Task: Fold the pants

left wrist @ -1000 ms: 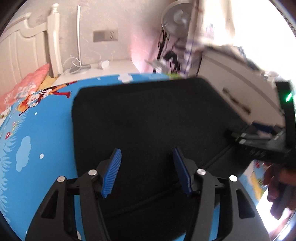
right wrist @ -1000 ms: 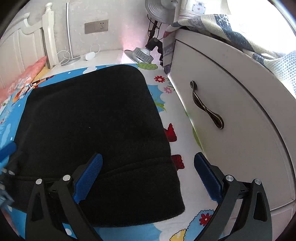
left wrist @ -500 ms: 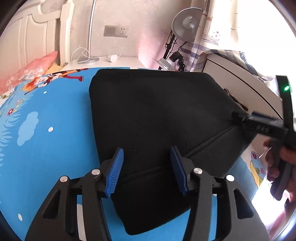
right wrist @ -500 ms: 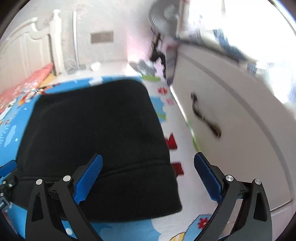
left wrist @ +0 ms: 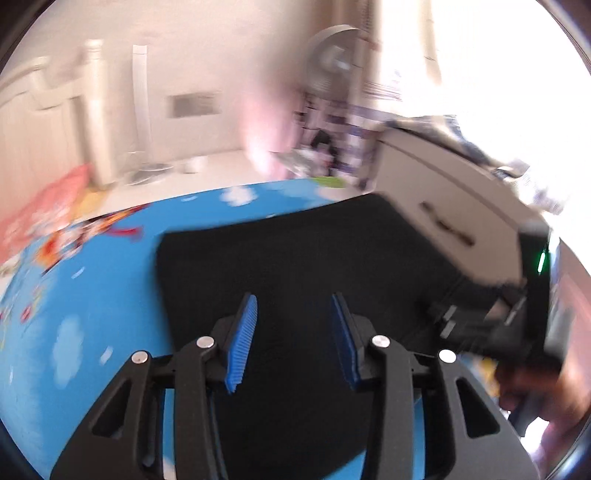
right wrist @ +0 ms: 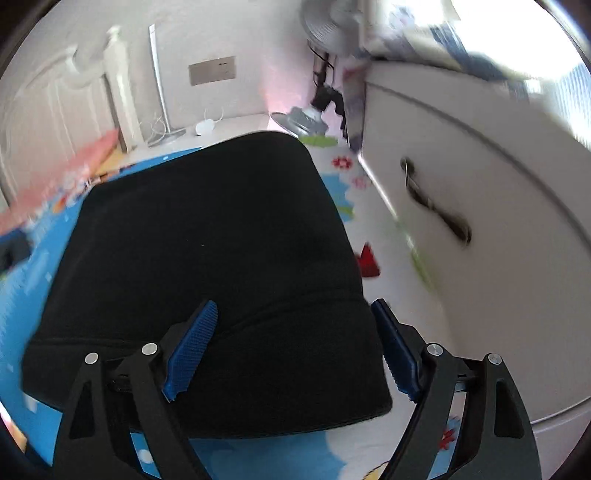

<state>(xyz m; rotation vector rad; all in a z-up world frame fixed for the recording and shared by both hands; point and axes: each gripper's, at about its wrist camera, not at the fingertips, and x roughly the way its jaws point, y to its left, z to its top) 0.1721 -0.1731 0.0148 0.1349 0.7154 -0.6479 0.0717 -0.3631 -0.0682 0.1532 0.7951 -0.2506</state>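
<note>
Pants [right wrist: 207, 258], black and folded into a thick rectangular pad, lie flat on the bed beneath both of my claws. My right gripper [right wrist: 291, 350] hangs over their near right corner with its jaws closing; the blue pads [right wrist: 190, 347] are still apart and press on nothing, though the fabric's edge lies between them from this angle. I cannot say whether the tips touch the cloth. My left gripper [left wrist: 291, 339] is over the near left part of the pants, its jaws closing too, the ribbed blue pads [left wrist: 242, 343] parted with only dark fabric showing behind the gap; they clamp nothing that I can make out.

Beyond the fingers, a seam or band runs across the pants near their closer edge. The folded bundle rests on a blue bedsheet [right wrist: 37, 266] printed with clouds and cartoon figures, and its right side lies close to a white cabinet [right wrist: 480, 258] with a dark curved handle [right wrist: 436, 206]. In the left view my right hand [left wrist: 546, 398] shows at the frame's edge, wrapped round the other tool's black body, where a green light glows.

Farther off stand a white headboard [right wrist: 48, 110], a pink pillow [right wrist: 62, 170], a wall socket plate [right wrist: 212, 70] and a fan [right wrist: 328, 22]. The left view is heavily blurred.
</note>
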